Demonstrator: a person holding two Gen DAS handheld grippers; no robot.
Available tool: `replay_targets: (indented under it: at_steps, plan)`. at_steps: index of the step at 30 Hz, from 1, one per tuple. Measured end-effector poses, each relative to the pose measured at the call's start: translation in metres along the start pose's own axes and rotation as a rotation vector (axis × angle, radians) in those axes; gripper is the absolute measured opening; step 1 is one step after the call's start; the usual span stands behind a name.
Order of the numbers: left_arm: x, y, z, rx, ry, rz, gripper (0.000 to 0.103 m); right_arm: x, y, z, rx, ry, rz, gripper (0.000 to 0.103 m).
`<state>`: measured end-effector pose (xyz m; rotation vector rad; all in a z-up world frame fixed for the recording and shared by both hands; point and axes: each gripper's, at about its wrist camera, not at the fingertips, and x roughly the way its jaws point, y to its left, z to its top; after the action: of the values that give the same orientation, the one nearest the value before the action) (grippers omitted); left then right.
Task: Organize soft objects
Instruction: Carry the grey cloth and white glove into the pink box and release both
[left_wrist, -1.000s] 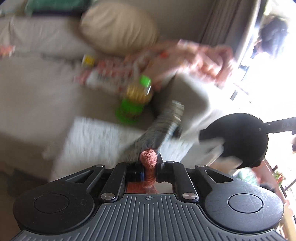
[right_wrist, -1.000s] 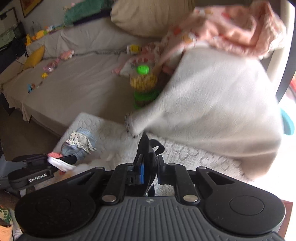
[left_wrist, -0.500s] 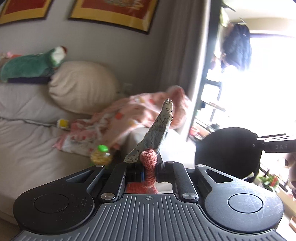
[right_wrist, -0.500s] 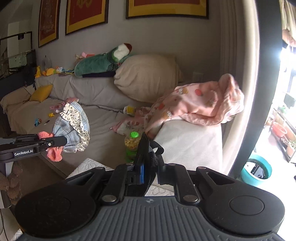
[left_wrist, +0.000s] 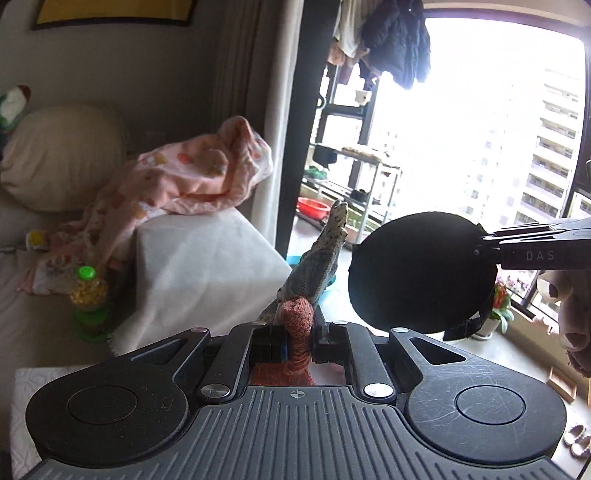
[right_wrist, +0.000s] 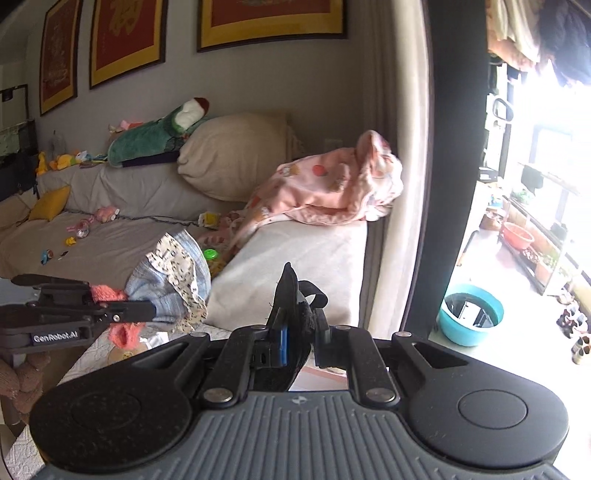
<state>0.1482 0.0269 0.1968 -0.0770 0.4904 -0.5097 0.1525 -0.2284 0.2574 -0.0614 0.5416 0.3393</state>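
The left gripper (left_wrist: 297, 338) is clenched on a coral knit piece (left_wrist: 297, 314) bundled with blue patterned cloth (right_wrist: 177, 280), its spread seen only from the right wrist. The right gripper (right_wrist: 297, 341) grasps a black padded item (left_wrist: 421, 273), mostly hidden in its own view. Both hang above the sofa's (right_wrist: 295, 251) near arm.

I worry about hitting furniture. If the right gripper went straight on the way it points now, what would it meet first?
Probably the sofa armrest, just past the black fabric clamped in the right gripper. Nothing else seems to lie between, though depth is hard to judge in this fisheye view.
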Motion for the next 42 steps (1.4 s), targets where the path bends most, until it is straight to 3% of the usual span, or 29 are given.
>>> replay_targets:
  at_steps: [16, 18, 22, 27, 30, 35, 38, 42]
  plan:
    - [0.101, -0.048, -0.033, 0.009, 0.168, -0.189, 0.013, 0.014, -0.066, -0.032, 0.092, 0.041, -0.068, 0.012]
    - [0.117, -0.053, -0.037, 0.042, 0.185, -0.169, 0.014, 0.019, -0.072, -0.035, 0.101, 0.05, -0.078, 0.012]
    - [0.157, -0.055, -0.055, 0.126, 0.287, 0.001, 0.017, 0.026, -0.085, -0.044, 0.134, 0.075, -0.085, 0.012]
    - [0.179, -0.045, -0.077, 0.123, 0.386, -0.039, 0.019, 0.03, -0.09, -0.047, 0.148, 0.052, -0.065, 0.012]
    - [0.179, -0.051, -0.083, 0.221, 0.362, -0.042, 0.019, 0.043, -0.087, -0.046, 0.173, 0.062, 0.013, 0.012]
    - [0.153, -0.053, -0.08, 0.263, 0.34, -0.061, 0.02, 0.103, -0.08, -0.069, 0.281, 0.205, 0.131, 0.012]
    - [0.13, -0.046, -0.074, 0.229, 0.337, -0.03, 0.021, 0.14, -0.071, -0.096, 0.281, 0.312, 0.141, 0.014]
    - [0.093, -0.028, -0.062, 0.156, 0.239, 0.001, 0.021, 0.174, -0.061, -0.123, 0.207, 0.384, 0.049, 0.015]
